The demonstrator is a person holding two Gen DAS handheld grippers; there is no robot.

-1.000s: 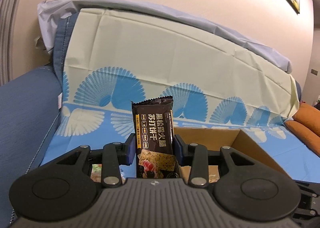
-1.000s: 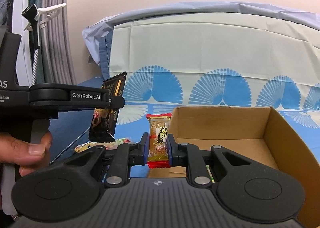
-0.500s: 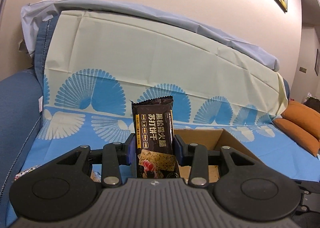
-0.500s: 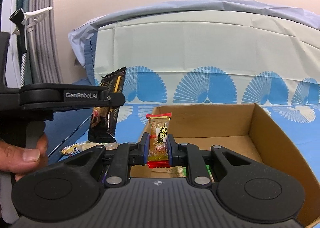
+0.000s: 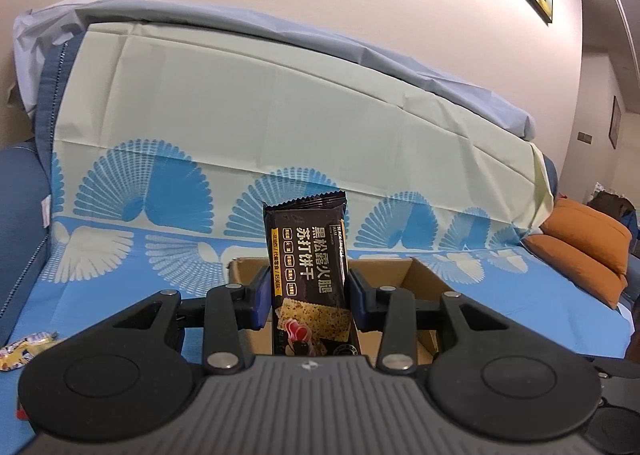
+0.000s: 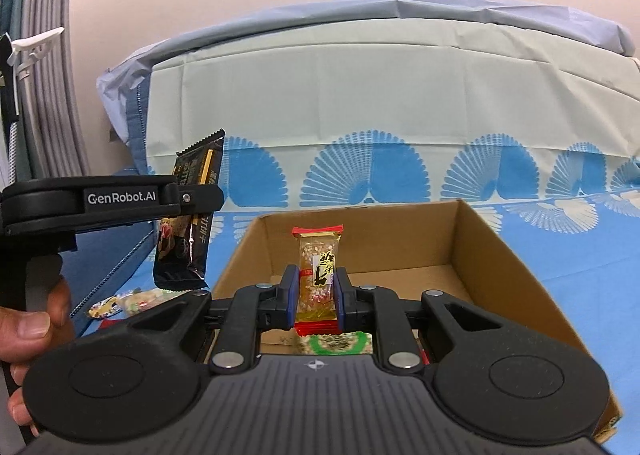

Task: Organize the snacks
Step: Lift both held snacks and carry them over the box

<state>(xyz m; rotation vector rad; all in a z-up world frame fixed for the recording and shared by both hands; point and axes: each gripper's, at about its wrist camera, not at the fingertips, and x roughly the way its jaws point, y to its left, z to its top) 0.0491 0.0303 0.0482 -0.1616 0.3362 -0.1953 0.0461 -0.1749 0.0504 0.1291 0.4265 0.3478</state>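
My left gripper (image 5: 307, 295) is shut on a black soda-cracker packet (image 5: 309, 255), held upright in front of the open cardboard box (image 5: 424, 275). In the right wrist view that packet (image 6: 188, 223) hangs from the left gripper (image 6: 200, 201) just left of the box. My right gripper (image 6: 316, 295) is shut on a small clear candy bar with red ends (image 6: 318, 275), held upright above the near part of the box (image 6: 492, 247). A green-wrapped snack (image 6: 340, 343) lies on the box floor below it.
The box sits on a blue fan-patterned cloth (image 6: 580, 255) over a sofa. Loose snacks (image 6: 128, 301) lie on the cloth left of the box; one also shows in the left wrist view (image 5: 28, 347). Orange cushions (image 5: 580, 247) lie far right.
Both grippers have moved toward the box with their snacks still held. The right gripper now sits over the box's near side, and the box appears larger and more central.
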